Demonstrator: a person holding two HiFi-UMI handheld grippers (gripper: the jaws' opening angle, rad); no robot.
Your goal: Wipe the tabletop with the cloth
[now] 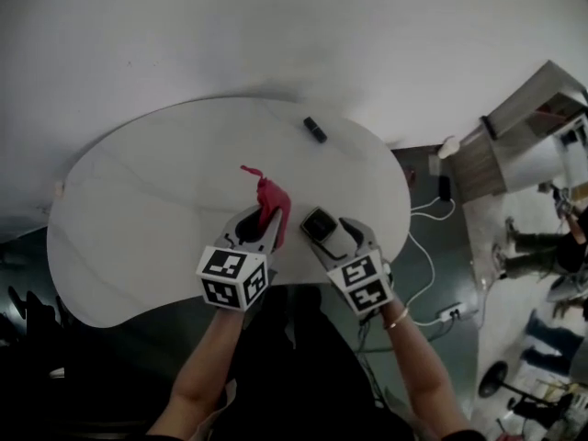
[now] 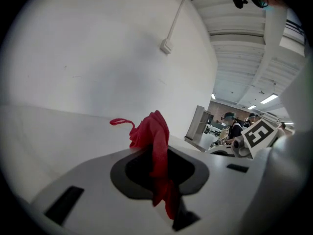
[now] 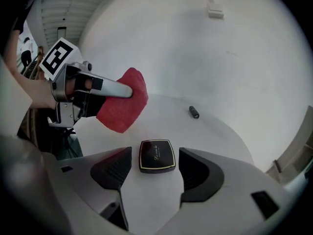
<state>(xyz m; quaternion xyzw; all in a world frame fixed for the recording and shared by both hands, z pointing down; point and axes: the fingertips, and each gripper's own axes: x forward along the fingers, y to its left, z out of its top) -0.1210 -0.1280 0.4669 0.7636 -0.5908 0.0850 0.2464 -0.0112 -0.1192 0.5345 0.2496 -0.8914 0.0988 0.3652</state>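
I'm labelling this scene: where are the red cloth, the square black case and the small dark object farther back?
red cloth (image 2: 156, 131): left gripper view, bunched upper fold.
square black case (image 3: 157, 156): right gripper view, middle of lid.
small dark object (image 1: 315, 130): head view, its middle.

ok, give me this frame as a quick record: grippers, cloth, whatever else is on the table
left gripper: shut on the red cloth, which is bunched and sticks up past the jaws
right gripper: open, jaws either side of the black compact case, pads clear of it
black compact case: lying flat on the white table
small dark object: further out on the table, apart from both grippers, too small to identify
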